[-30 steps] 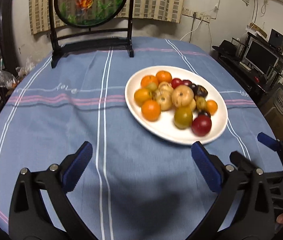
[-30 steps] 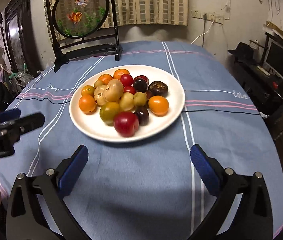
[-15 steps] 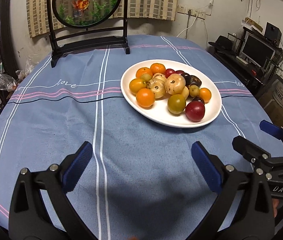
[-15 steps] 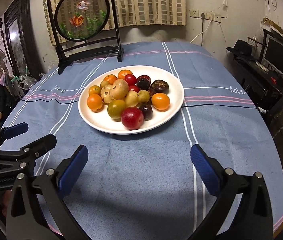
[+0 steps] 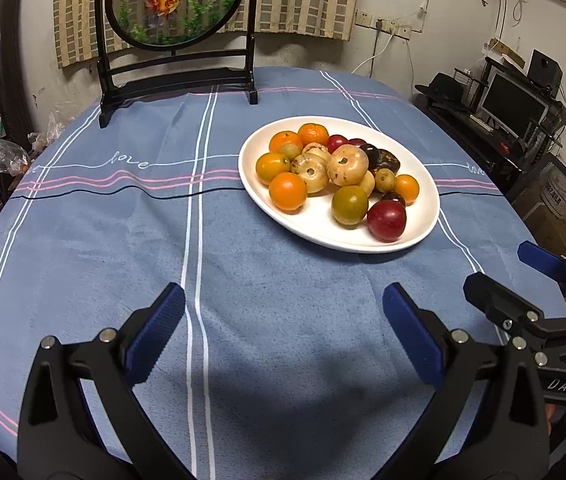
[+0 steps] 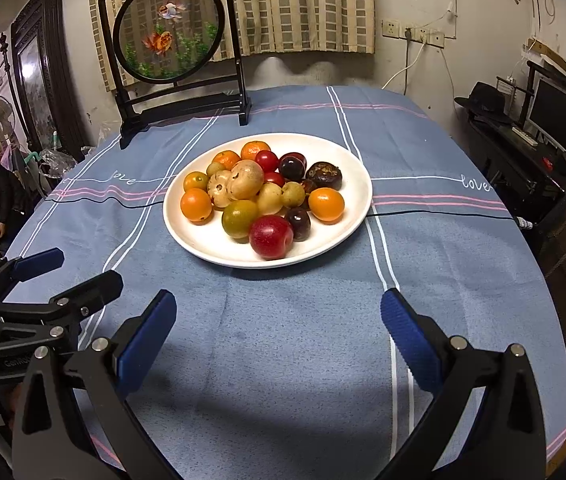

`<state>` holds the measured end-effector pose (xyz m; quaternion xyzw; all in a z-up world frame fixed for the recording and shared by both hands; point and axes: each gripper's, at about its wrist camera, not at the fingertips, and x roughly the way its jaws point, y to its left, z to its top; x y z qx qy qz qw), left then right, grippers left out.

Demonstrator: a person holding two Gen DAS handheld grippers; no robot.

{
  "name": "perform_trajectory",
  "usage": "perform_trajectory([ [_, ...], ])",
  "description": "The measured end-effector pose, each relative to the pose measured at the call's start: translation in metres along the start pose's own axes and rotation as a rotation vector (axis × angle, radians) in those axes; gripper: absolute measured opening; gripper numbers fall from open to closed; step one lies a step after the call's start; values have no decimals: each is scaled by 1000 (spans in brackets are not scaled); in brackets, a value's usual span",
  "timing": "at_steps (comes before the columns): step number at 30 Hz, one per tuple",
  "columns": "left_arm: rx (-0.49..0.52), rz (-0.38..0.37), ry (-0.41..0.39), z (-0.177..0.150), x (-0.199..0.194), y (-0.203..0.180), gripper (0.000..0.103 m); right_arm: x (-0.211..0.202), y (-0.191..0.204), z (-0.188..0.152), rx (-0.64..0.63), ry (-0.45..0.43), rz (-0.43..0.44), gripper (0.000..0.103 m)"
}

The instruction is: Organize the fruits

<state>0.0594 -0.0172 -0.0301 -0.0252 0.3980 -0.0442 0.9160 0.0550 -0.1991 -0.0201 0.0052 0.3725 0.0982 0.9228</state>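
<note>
While both jaws stand spread and empty, the right hand-held gripper faces the white plate of fruits straight ahead; from the left hand-held gripper it lies ahead and rightward. Beyond, the blue-clothed desk carries a goldfish screen before curtains.

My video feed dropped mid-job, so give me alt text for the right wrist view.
A white plate piled with mixed fruit sits mid-table on a blue striped tablecloth, a red plum nearest the camera. The right hand-held gripper is open and empty short of the plate; the left hand-held gripper, also open, shows at left.
</note>
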Motion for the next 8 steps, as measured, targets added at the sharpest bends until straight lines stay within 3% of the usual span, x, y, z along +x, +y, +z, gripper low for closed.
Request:
perform_trajectory([
  [8,3,7,6,-1,1,-1,101,-1,1,2,6,6,7,102],
])
